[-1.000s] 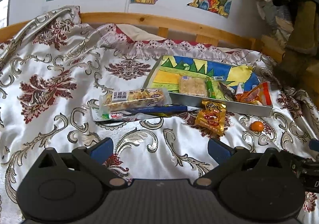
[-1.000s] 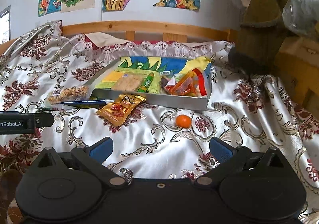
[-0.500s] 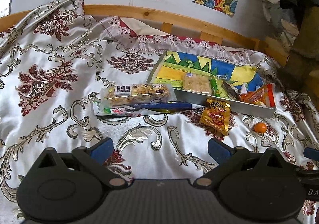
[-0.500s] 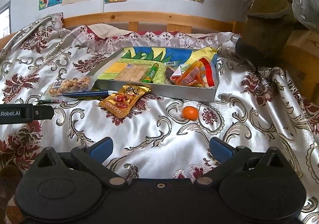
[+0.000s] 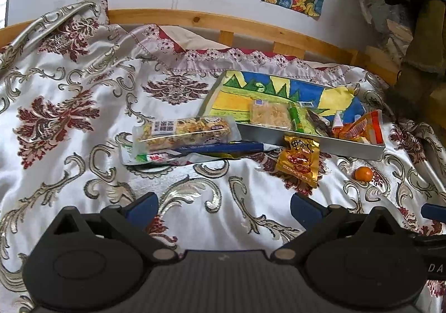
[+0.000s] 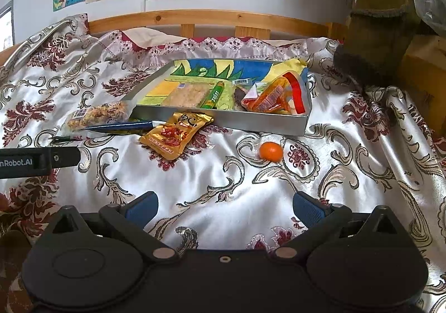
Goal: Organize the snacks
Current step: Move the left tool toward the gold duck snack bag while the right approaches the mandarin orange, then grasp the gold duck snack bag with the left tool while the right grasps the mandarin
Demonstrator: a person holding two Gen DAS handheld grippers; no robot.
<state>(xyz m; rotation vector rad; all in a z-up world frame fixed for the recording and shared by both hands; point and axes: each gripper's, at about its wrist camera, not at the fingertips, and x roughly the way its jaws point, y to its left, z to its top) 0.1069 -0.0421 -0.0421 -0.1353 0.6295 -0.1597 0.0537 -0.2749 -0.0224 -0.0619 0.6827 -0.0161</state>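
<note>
Nearby, left gripper (image 5: 224,208) spread wide and empty, right gripper (image 6: 225,208) likewise, gold packet (image 6: 176,132) beside tray (image 6: 223,119)

The left gripper (image 5: 224,205) hangs over the patterned satin cloth (image 5: 69,118), its blue-padded jaws spread wide with nothing between them. Beyond it lies the grey tray (image 5: 351,144); a nut bar (image 5: 182,133) rests just left of the tray, a gold packet (image 5: 299,161) touches its near wall, and a small orange (image 5: 363,173) sits near its right corner.
</note>
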